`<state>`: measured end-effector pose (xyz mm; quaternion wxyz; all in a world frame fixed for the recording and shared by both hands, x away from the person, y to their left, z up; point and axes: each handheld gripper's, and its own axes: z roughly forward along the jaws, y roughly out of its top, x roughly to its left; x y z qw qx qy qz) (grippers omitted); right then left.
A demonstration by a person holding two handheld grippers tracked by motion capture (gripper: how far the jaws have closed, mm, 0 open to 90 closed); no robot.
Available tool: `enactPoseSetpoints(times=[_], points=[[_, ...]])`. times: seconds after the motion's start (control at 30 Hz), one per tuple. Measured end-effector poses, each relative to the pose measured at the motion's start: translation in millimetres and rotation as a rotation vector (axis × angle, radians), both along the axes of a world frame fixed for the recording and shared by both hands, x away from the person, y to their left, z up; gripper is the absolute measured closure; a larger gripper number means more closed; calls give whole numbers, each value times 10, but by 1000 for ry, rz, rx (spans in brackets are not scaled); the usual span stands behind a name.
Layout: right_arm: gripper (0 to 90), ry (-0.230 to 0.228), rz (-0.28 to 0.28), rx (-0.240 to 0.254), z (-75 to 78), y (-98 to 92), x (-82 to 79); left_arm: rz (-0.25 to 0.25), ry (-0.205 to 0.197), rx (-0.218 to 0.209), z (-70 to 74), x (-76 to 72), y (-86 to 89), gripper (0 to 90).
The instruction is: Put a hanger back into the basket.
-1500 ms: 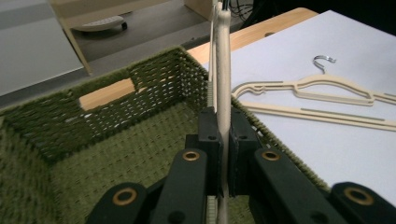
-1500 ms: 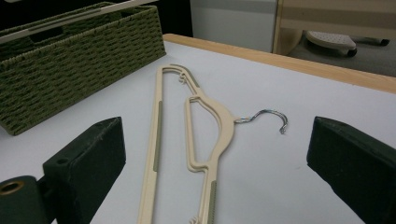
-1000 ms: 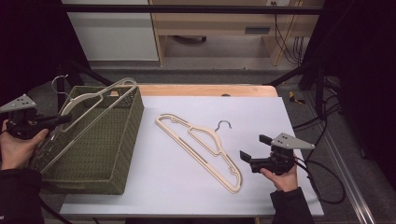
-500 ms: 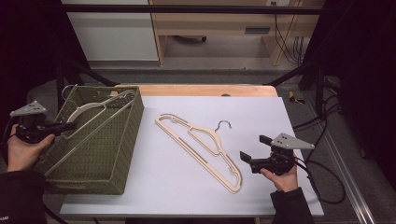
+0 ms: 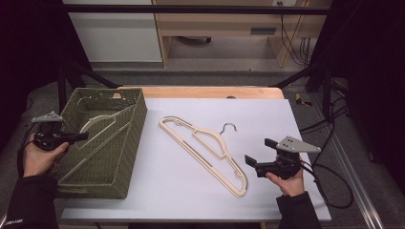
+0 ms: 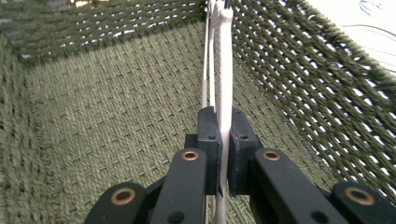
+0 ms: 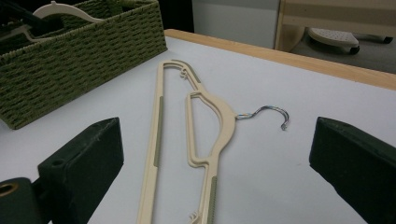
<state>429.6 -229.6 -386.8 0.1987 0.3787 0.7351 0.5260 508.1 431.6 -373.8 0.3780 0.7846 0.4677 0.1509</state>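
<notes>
the held hanger (image 5: 98, 125) has sunk from above the green basket (image 5: 125, 167) to lie inside it, so stowing looks nearly done; left tongs (image 6: 223, 140) remain clamped on its bar; right tongs (image 7: 210, 163) gape wide and empty beside the basket, facing a second hanger (image 5: 205, 152) on the surface

Black sleeves; each black tool (image 5: 260, 161) carries a grey 3-cornered plate and trailing black cable.

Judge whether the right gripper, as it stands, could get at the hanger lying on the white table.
Probably yes. The right gripper has its jaws wide open and faces the hanger, which lies flat on the table with nothing between them. The basket stands well off to the side.
</notes>
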Motion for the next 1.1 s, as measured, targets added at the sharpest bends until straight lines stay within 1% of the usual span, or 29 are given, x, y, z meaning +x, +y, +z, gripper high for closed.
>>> enactPoseSetpoints(times=[0.07,0.1,0.13,0.17,0.2,0.23,0.27,0.3,0.33,0.37,0.4,0.43,0.5,0.53,0.57,0.6,0.63,0.67,0.7,0.77,0.83,0.93,1.0,1.03,1.07,1.1], points=[[35,-3,0,2,1,-2,3,23,6,-5,-13,8,30,855],[35,1,1,2,1,0,1,54,7,-6,-25,19,47,852],[35,1,1,2,1,0,1,54,7,-6,-25,19,47,849],[35,0,2,2,-2,5,4,87,20,-9,-42,36,48,847],[35,0,2,2,-2,5,4,87,20,-9,-42,36,48,845],[35,-1,7,-3,-5,5,7,114,38,32,-65,61,51,839],[35,2,7,-3,-6,6,6,121,52,59,-85,72,60,835],[35,4,5,-3,-7,8,7,136,68,77,-110,83,67,831],[35,5,7,-2,-7,7,8,157,65,89,-130,87,77,824],[36,5,7,-2,-7,8,9,157,65,89,-130,87,77,821],[36,5,7,-2,-7,8,9,174,65,72,-139,88,90,821],[36,4,4,-1,-10,15,10,172,70,71,-141,92,111,819],[36,9,4,-1,-11,17,9,202,66,84,-154,104,104,814],[36,8,10,-3,-14,19,13,228,72,97,-162,119,105,778],[36,10,4,-1,-15,25,13,244,73,98,-169,123,108,754],[36,9,5,-3,-16,25,15,244,73,98,-169,123,108,746],[36,9,5,-3,-16,25,15,251,76,95,-173,126,119,746],[36,9,6,-3,-16,27,14,262,77,92,-177,126,127,727],[36,9,7,-3,-16,28,15,270,79,96,-179,126,133,694],[36,8,8,-2,-17,29,15,269,92,110,-174,121,140,681],[36,11,9,-2,-20,33,16,278,105,126,-170,119,138,636],[36,12,14,-5,-29,51,20,286,127,139,-184,123,133,551],[36,12,15,-5,-29,57,19,291,137,149,-205,126,124,530],[36,12,15,-5,-29,57,19,291,137,149,-205,126,124,515],[36,12,16,-5,-28,58,17,304,136,145,-213,129,113,515],[36,10,17,-3,-26,58,15,311,149,157,-214,130,111,482]])
